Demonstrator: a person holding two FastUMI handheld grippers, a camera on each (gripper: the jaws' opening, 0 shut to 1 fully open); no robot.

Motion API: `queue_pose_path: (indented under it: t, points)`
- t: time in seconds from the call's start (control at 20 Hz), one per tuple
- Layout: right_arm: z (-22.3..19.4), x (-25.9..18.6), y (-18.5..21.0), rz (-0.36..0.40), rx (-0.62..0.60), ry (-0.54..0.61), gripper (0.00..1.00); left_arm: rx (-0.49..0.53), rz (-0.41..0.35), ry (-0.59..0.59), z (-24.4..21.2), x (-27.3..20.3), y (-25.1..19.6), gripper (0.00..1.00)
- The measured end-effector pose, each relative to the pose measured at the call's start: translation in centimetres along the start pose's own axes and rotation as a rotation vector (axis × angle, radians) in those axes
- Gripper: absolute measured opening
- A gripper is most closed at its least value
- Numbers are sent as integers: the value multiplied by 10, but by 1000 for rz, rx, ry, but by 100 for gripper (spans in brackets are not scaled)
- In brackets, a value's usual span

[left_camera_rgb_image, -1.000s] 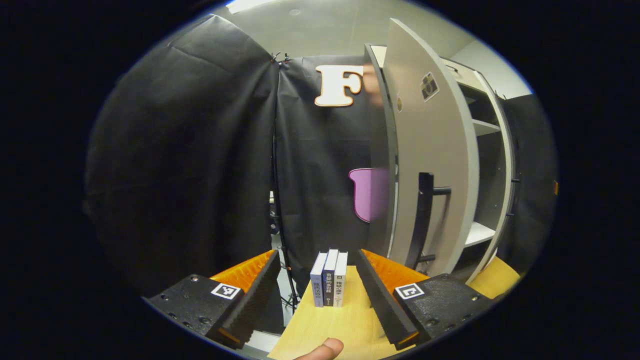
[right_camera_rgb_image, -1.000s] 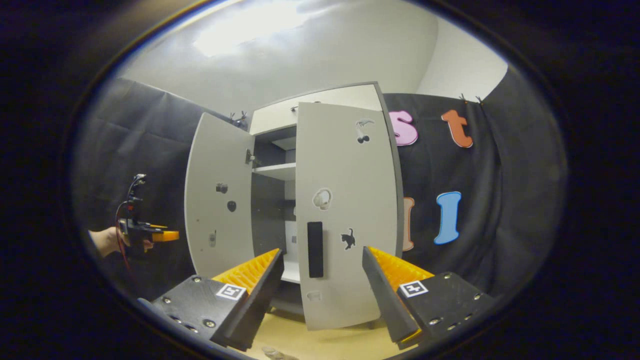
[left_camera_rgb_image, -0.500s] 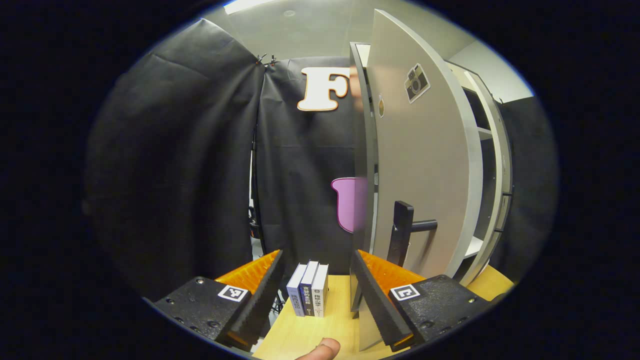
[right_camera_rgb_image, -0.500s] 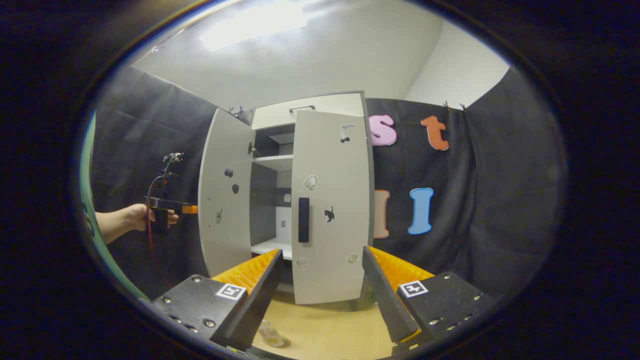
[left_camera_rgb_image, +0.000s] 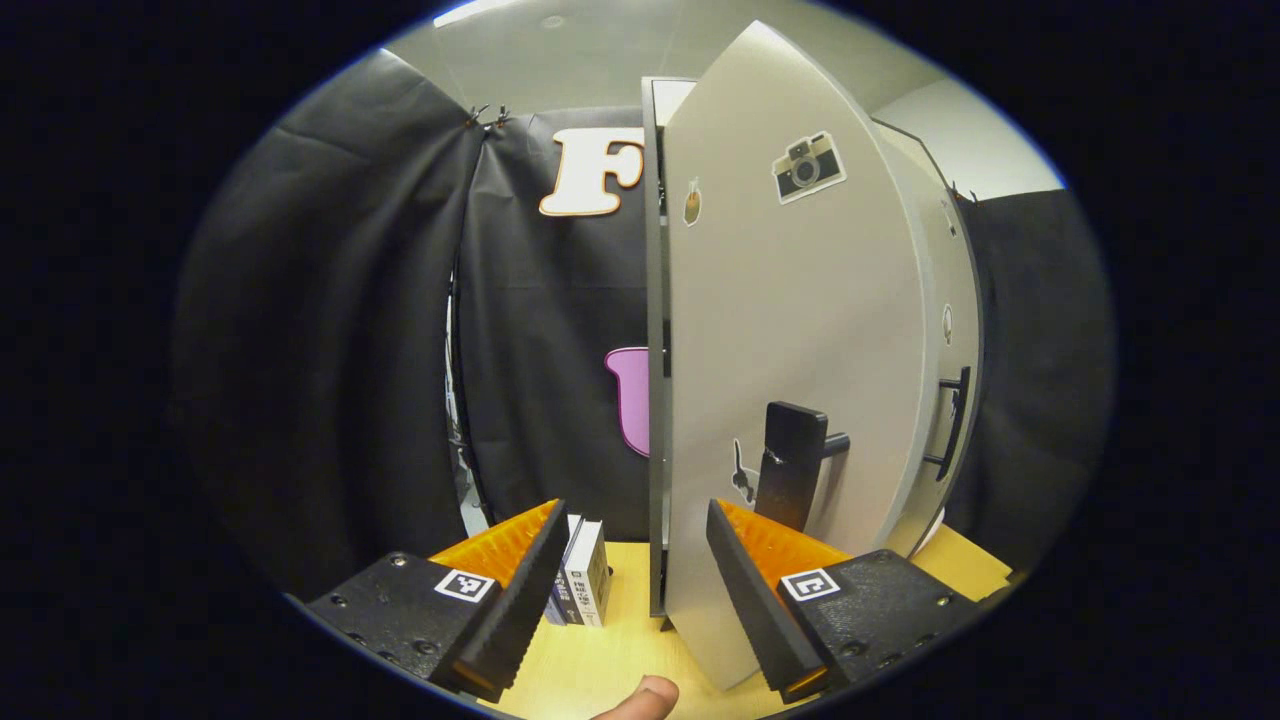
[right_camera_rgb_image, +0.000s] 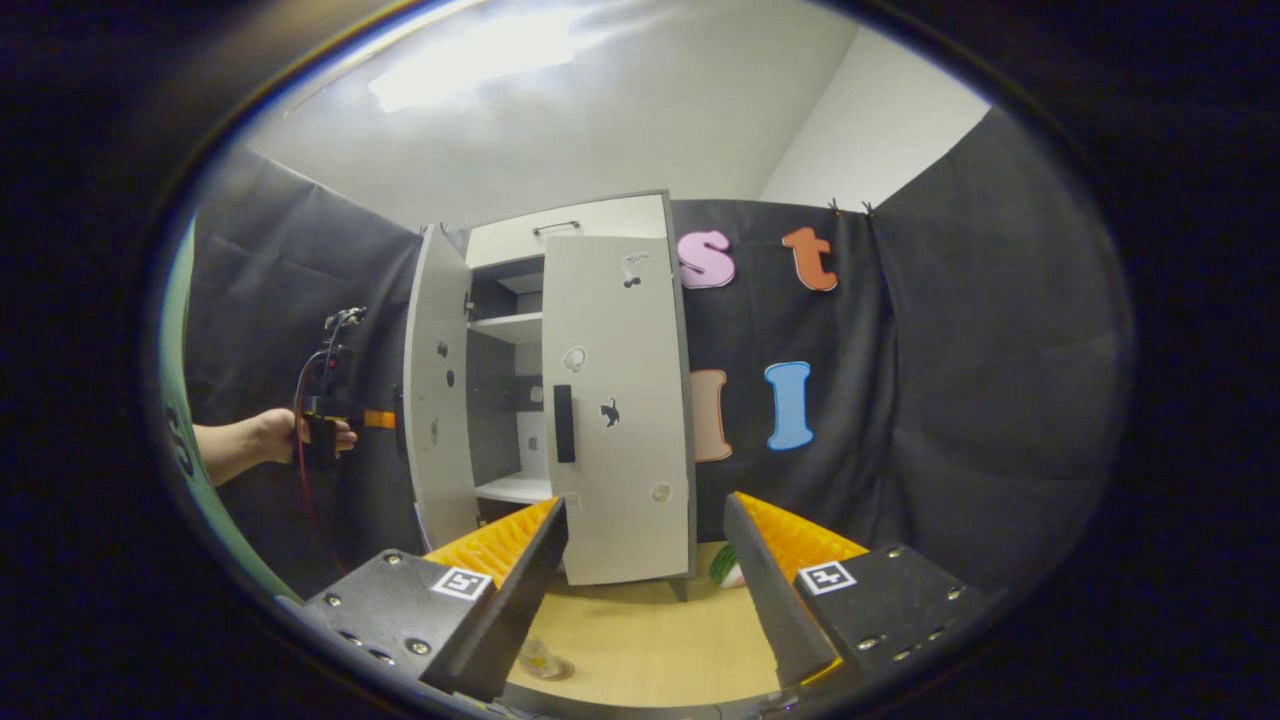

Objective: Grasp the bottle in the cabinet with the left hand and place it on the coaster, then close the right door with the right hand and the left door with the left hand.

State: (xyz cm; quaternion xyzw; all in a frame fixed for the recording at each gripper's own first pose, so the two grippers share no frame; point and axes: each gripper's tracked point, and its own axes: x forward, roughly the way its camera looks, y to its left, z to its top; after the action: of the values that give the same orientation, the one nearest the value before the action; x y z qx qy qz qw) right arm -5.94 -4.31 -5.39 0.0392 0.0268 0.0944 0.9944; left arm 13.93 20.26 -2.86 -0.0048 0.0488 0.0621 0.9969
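Left tool [left_camera_rgb_image: 630,590] spread, empty, just beside the half-open left door [left_camera_rgb_image: 800,330] bearing a camera sticker [left_camera_rgb_image: 806,166], its black handle [left_camera_rgb_image: 790,478] near, three books [left_camera_rgb_image: 585,585] with unreadable spine text on the bench [left_camera_rgb_image: 625,660], right tool [right_camera_rgb_image: 645,590] spread, empty, before the nearly closed right door [right_camera_rgb_image: 620,400] with a cat sticker [right_camera_rgb_image: 608,411], clear bottle [right_camera_rgb_image: 540,660] on the bench at lower left.

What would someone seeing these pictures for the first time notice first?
Probably the tall white cabinet against the black cloth wall, its right door shut and its left door ajar. In the left gripper view that left door fills the middle, its black handle just ahead of the open left gripper.
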Motion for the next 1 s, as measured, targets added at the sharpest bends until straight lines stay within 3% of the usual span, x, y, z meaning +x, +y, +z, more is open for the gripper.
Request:
queue_pose_path:
  t: [0.15, 1.0]
  points:
    - [0, -4, -2, -19, -16, 7, 95, -40, -41, 15, -3, 4, -18, 87]
    - [-4, -3, -8, -85, 10, -4, 96, -6, -92, -11, 6, 27, -62, 89]
